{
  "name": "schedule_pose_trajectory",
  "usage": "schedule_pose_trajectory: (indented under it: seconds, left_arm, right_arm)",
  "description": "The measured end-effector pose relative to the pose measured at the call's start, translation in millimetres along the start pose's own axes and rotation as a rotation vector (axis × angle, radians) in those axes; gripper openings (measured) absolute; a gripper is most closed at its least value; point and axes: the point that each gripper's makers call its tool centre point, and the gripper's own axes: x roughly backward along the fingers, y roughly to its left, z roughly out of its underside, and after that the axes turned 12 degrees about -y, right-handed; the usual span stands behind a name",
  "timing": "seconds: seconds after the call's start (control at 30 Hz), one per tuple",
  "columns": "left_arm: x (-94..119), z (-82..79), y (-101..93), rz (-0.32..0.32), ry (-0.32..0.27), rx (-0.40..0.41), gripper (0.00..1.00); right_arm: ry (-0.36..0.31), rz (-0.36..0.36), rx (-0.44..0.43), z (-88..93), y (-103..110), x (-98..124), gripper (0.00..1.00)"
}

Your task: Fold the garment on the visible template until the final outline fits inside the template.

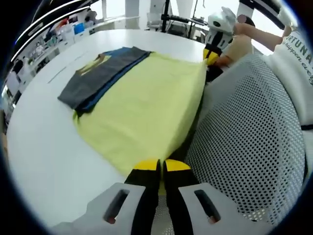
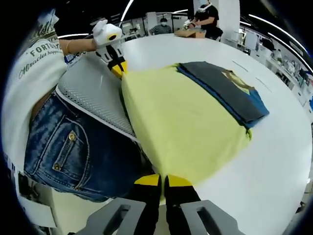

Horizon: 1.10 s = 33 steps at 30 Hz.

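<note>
A pale yellow garment (image 1: pixel 146 107) lies spread on the round white table (image 1: pixel 44 147). My left gripper (image 1: pixel 160 169) is shut on its near hem. At the garment's far corner, the right gripper (image 1: pixel 211 56) pinches the same edge. In the right gripper view, my right gripper (image 2: pixel 164 181) is shut on the yellow garment (image 2: pixel 181 122), and the left gripper (image 2: pixel 117 66) holds the other corner. A dark grey and blue folded piece (image 1: pixel 105 73) (image 2: pixel 225 88) lies on the garment's far side. A white perforated sheet (image 1: pixel 244 137) (image 2: pixel 93 98) lies beside the held edge.
The person holding the grippers stands close, in a white sweatshirt (image 2: pixel 36 63) and jeans (image 2: pixel 73 147). Other people work at a cardboard box (image 2: pixel 190 33) past the table. Shelves with clutter (image 1: pixel 54 34) line the room beyond the table's (image 2: pixel 274 161) far rim.
</note>
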Motion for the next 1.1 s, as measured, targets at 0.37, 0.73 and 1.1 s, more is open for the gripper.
schedule_pose_trajectory:
  seconds: [0.37,0.73,1.1]
  left_arm:
    - [5,-24.5,23.8,-0.025,-0.023,-0.066,0.00]
    - [8,-50.4,51.4,-0.068,-0.049,-0.141,0.00]
    - [11,-85.5,87.3,-0.138,-0.088,-0.215,0.00]
  right_arm:
    - [-0.032,0.086,0.087,-27.0,-31,4,0.00]
    - [-0.052,0.197,0.165,-51.4,-69,5,0.00]
    - [-0.092,0.300,0.221,-77.1,-102,11,0.00]
